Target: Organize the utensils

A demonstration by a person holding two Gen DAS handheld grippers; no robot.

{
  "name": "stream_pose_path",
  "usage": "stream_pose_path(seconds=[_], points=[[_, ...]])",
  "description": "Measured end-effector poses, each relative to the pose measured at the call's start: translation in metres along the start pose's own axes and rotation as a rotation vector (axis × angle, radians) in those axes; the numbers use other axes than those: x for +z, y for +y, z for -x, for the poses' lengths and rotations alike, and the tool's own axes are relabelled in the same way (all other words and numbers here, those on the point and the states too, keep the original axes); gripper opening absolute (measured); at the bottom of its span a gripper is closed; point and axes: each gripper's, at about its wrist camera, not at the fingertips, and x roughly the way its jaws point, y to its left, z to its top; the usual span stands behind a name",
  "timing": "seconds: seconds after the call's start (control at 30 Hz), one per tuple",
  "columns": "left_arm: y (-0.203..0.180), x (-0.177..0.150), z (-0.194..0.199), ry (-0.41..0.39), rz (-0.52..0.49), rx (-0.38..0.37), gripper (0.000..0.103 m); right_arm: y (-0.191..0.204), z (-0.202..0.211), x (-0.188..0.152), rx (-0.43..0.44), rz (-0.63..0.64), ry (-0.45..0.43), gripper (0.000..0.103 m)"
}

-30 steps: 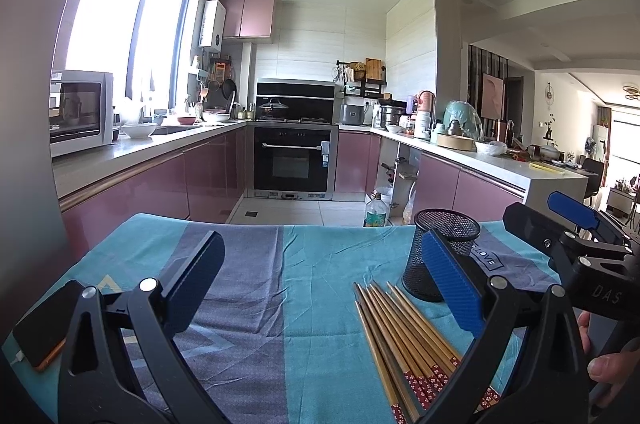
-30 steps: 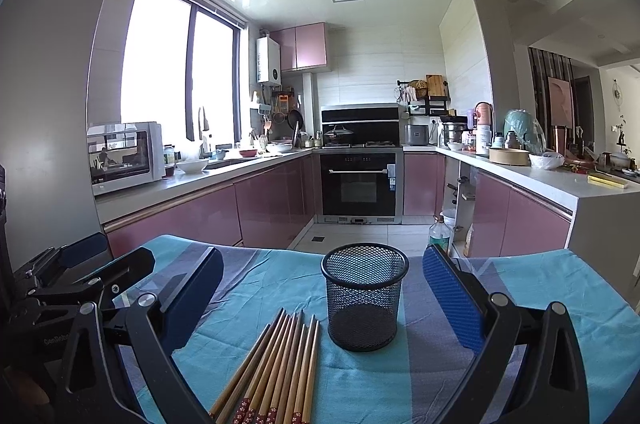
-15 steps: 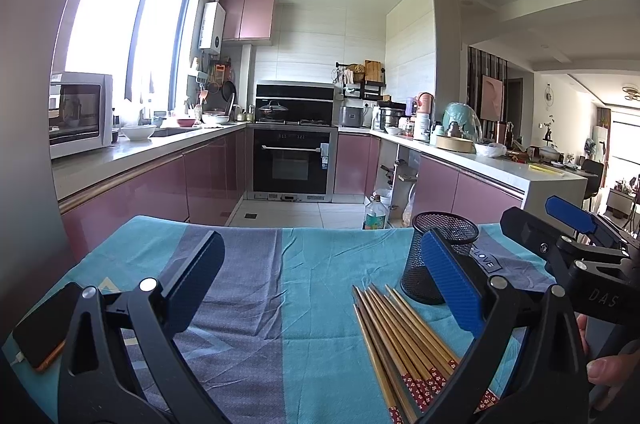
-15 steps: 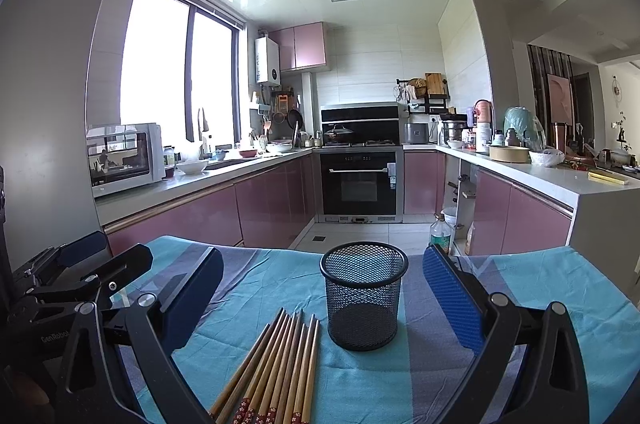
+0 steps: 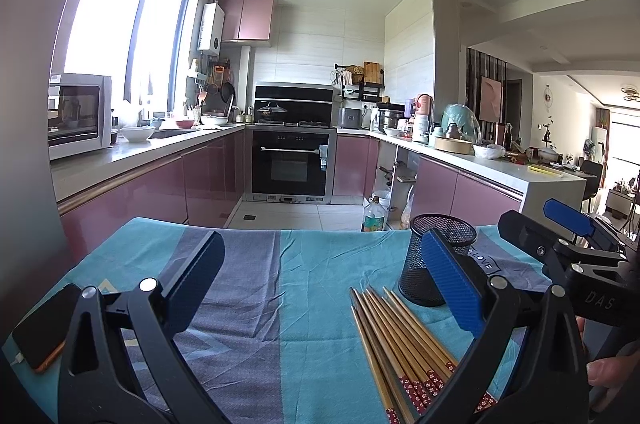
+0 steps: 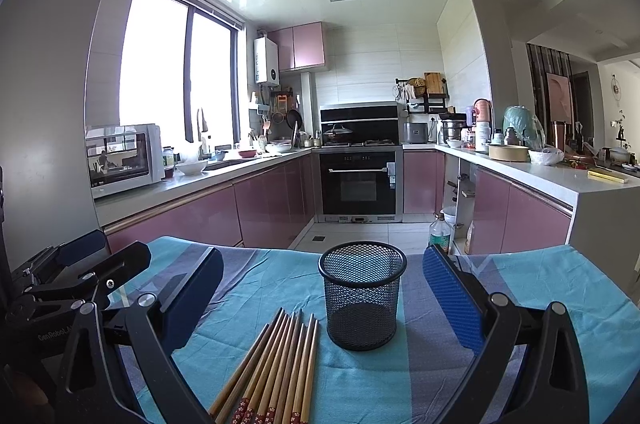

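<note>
Wooden chopsticks (image 6: 276,368) are lying bundled on the cloth (image 6: 520,324) beside the mesh holder (image 6: 362,294), pointing lengthwise toward the right gripper (image 6: 320,298), whose empty jaws are gaping wide like the left gripper's (image 5: 320,278).

Bare cloth (image 5: 248,288) lies left of the chopsticks (image 6: 276,368). Mesh cup (image 6: 362,294) stands just beyond their tips. Phone (image 5: 42,330) occupies the left edge.

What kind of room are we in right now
A home kitchen, most likely: a built-in oven under a hob, pink cabinets beneath a countertop with a microwave, and a cloth-covered table in front.
</note>
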Motion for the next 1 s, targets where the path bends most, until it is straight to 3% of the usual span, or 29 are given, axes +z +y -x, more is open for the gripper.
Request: stream_pose_path(seconds=[0.6,1.0], points=[[-0.0002,0.0006,0.0012,0.002,-0.003,-0.001,0.097,-0.0018,-0.0008,-0.0013,0.002,-0.006,0.006,0.097],[0.0001,-0.0007,-0.0070,0.047,-0.014,-0.015,0.097,-0.0045,-0.0051,-0.0002,0.011,-0.009,0.031,0.097]])
